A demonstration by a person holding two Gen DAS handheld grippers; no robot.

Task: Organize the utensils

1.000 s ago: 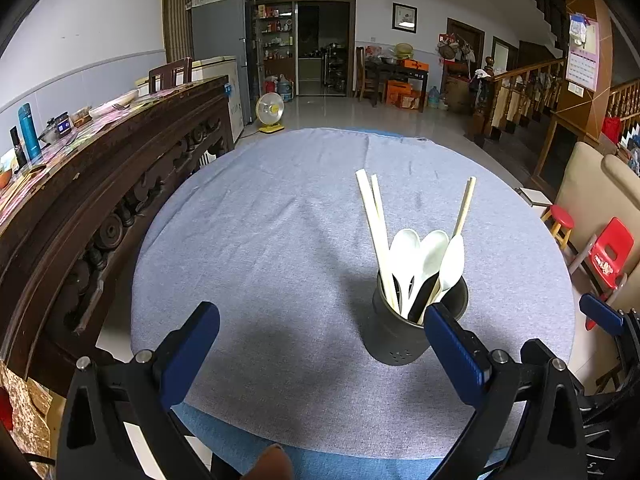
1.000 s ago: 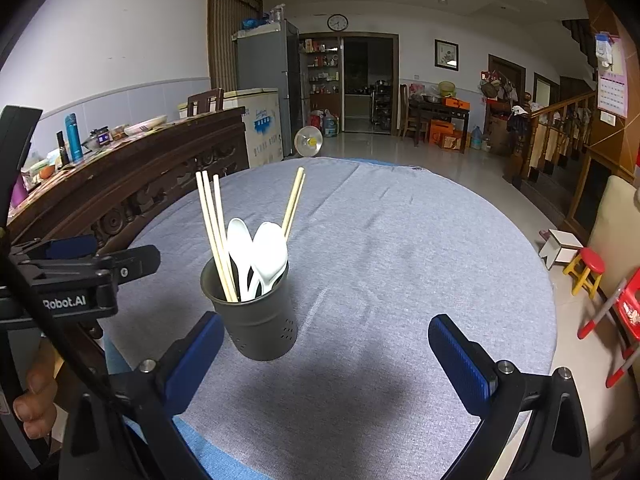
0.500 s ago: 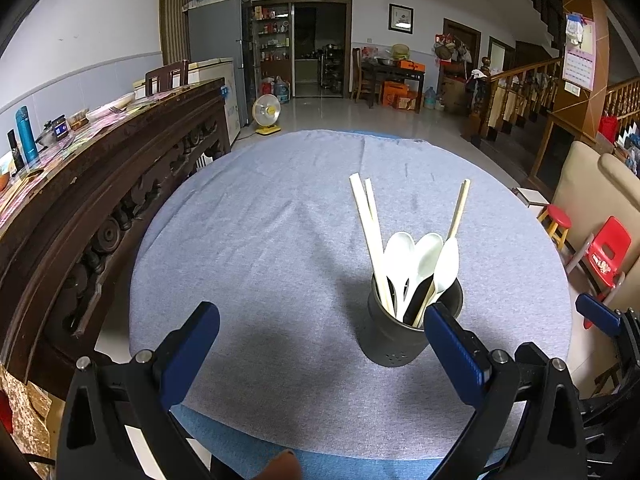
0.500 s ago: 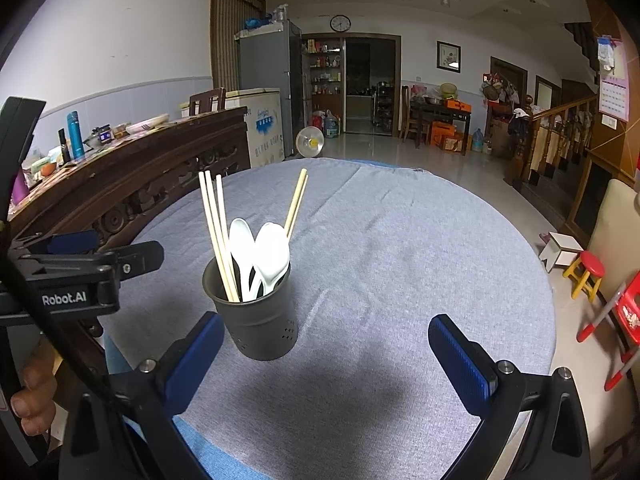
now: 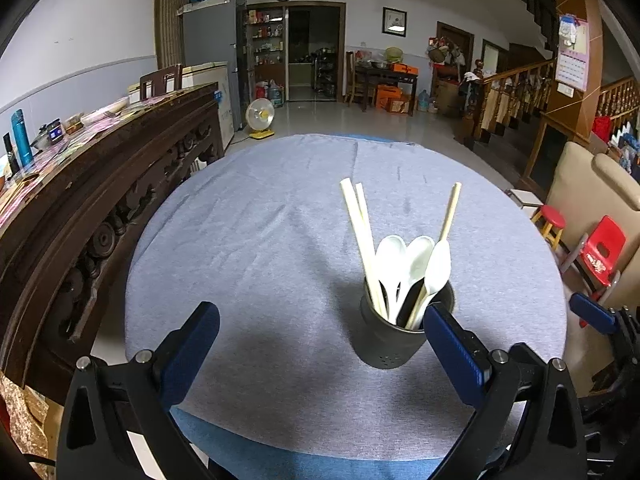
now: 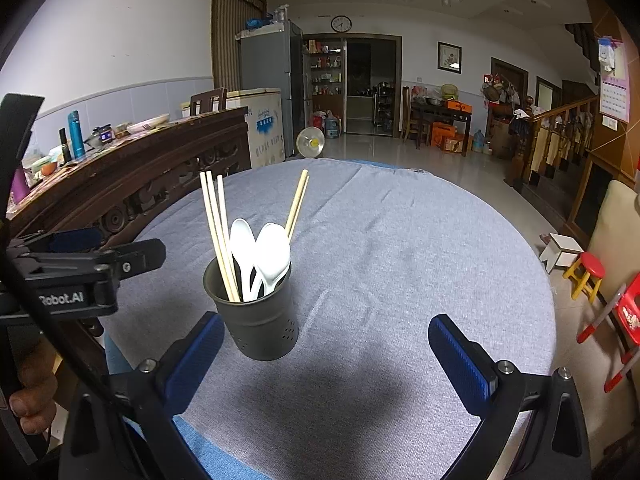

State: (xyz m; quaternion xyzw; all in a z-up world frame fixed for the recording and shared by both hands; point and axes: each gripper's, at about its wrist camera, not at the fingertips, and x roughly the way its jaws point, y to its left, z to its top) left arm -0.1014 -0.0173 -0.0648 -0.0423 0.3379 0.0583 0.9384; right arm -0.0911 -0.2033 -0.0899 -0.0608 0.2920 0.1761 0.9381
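A dark utensil holder (image 5: 394,340) stands upright on the round table (image 5: 260,240) under a grey cloth, toward the near edge. The surrounding cloth is bare; a carved wooden sideboard (image 5: 80,200) runs along the left. Chopsticks (image 5: 362,236) and white spoons (image 5: 404,264) stand in the holder with long axes near vertical, fanning outward at the top. The left gripper (image 5: 320,352) and right gripper (image 6: 326,354) are both spread wide and hold nothing; the holder sits near each gripper's inner finger.

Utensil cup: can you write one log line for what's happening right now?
utensil cup: upright on grey tablecloth | chopsticks, white spoons: inside cup | left tool: open, empty | right tool: open, empty
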